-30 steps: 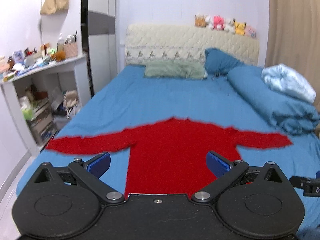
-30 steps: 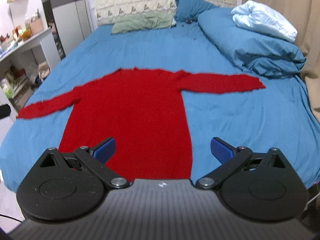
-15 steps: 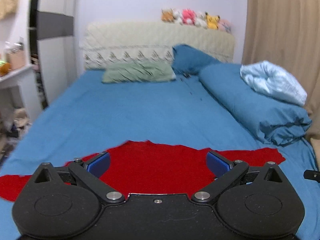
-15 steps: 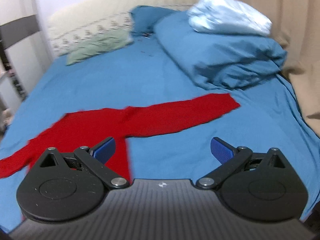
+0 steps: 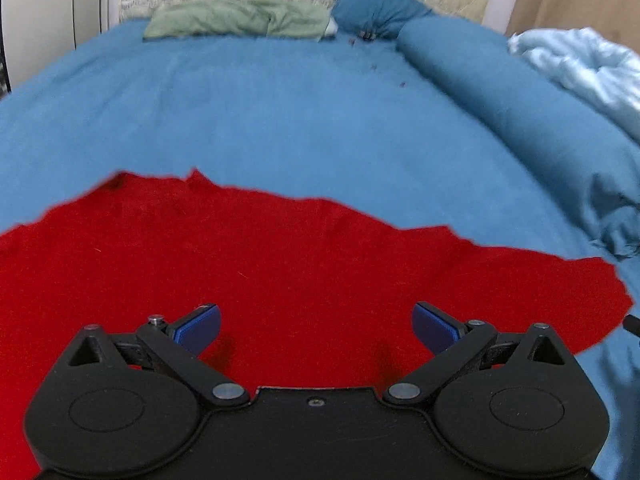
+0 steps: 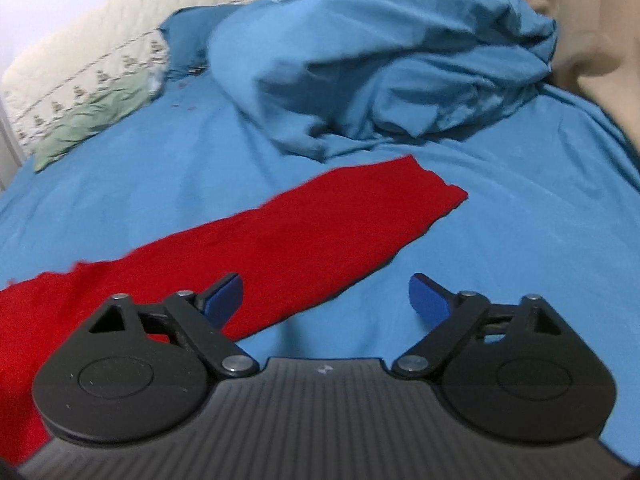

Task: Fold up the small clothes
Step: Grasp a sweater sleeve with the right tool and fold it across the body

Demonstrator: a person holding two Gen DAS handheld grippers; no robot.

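**Supervisor:** Report scene status, largest item first.

**Operator:** The bed [image 5: 280, 112] carries everything: blue sheet, with a rolled blue duvet [image 6: 380, 60] along its right side. The red sweater [image 5: 280, 272] lies flat on the sheet at the near end of the bed, directly below my left gripper [image 5: 316, 324]. Its right sleeve [image 6: 320, 232] runs out sideways toward the duvet, the cuff stopping short of it.

**Supervisor:** Progress?

**Operator:** I judge the task at its start. No fold is visible in either view; body and sleeve are spread in a single layer (the hem and the far left sleeve are outside my frames, so I cannot confirm those). All folds remain.

**Supervisor:** Orientation?

**Operator:** The collar edge points toward the headboard. The sleeve's long axis lies across the bed, slightly diagonal in the right wrist view.

**Supervisor:** Gripper state?

**Operator:** Left gripper: fingers spread wide, empty, over the sweater body. Right gripper [image 6: 326, 296]: fingers spread wide, empty, straddling the sleeve's near edge.
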